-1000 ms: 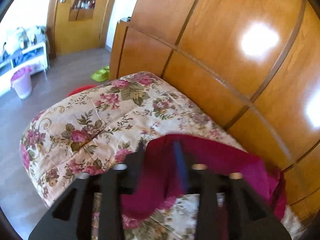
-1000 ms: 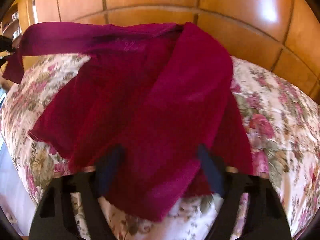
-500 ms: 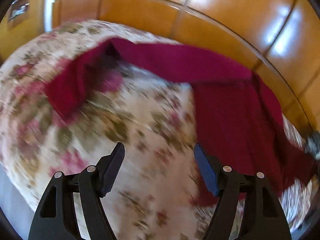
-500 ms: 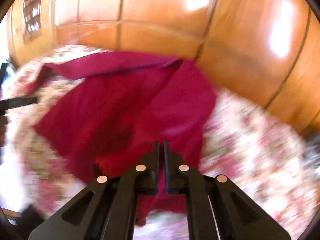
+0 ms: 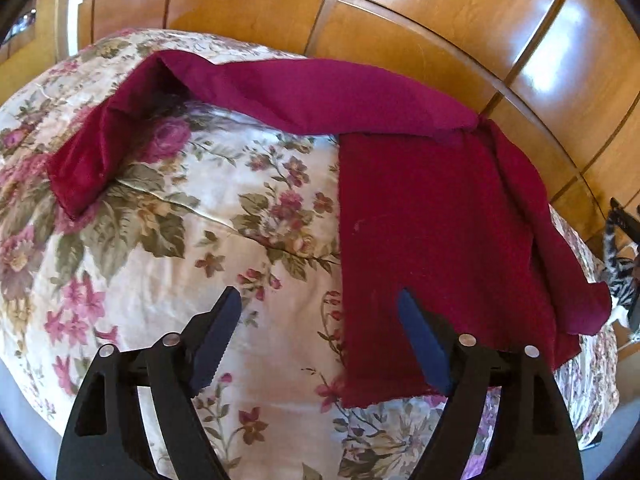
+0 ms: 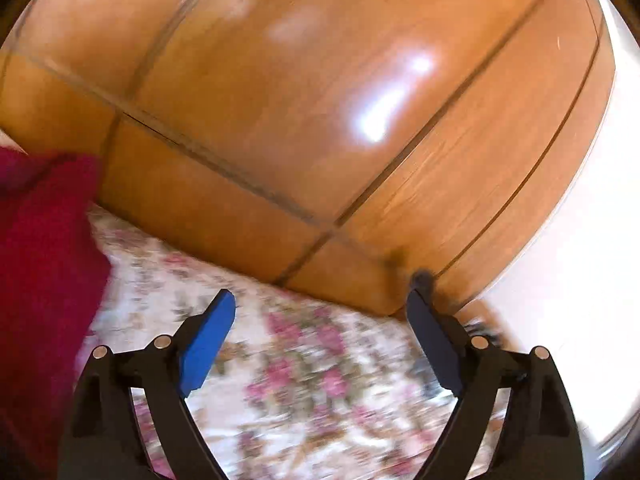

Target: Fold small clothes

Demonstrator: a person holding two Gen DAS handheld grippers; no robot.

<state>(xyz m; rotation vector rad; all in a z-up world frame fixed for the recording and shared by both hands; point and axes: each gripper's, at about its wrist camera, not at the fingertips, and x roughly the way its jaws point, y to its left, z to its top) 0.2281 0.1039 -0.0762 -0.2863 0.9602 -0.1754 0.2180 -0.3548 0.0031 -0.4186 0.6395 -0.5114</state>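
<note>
Garment point(image 5: 436, 216) on quilt point(image 5: 168, 248), before headboard point(image 5: 400, 40).

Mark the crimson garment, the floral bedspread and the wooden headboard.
crimson garment point(image 5: 432, 216): left wrist view, on its flat body panel.
floral bedspread point(image 5: 208, 240): left wrist view, bare patch left of the garment.
wooden headboard point(image 6: 304, 92): right wrist view, central panel.

No lettering, label, brand mark, number or sign can be read anywhere in either wrist view.
</note>
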